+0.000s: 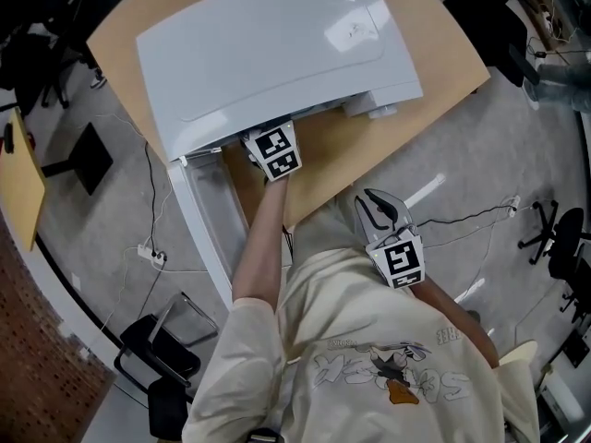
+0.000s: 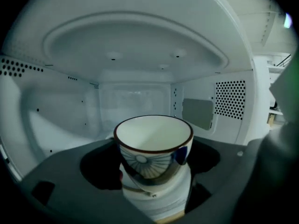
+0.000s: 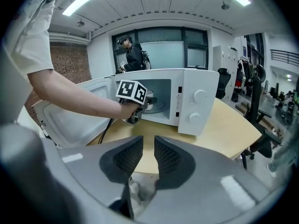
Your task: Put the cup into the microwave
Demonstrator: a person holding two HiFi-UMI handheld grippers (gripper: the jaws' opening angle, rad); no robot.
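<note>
A white cup (image 2: 153, 143) with a brown rim and a blue pattern sits between the jaws of my left gripper (image 2: 154, 164), which is shut on it. Cup and gripper are inside the white microwave's cavity (image 2: 135, 97), above its floor. In the head view only the left gripper's marker cube (image 1: 275, 152) shows at the mouth of the microwave (image 1: 268, 44); the cup is hidden there. In the right gripper view the left gripper (image 3: 135, 107) reaches into the oven. My right gripper (image 3: 148, 146) hangs back near the person's body (image 1: 377, 209), shut and holding nothing.
The microwave door (image 1: 208, 224) stands swung open to the left of the arm. The oven sits on a light wooden table (image 1: 434, 72). Another person (image 3: 133, 55) stands behind the table. Office chairs (image 3: 254, 101) are at the right, and cables (image 1: 152, 238) lie on the floor.
</note>
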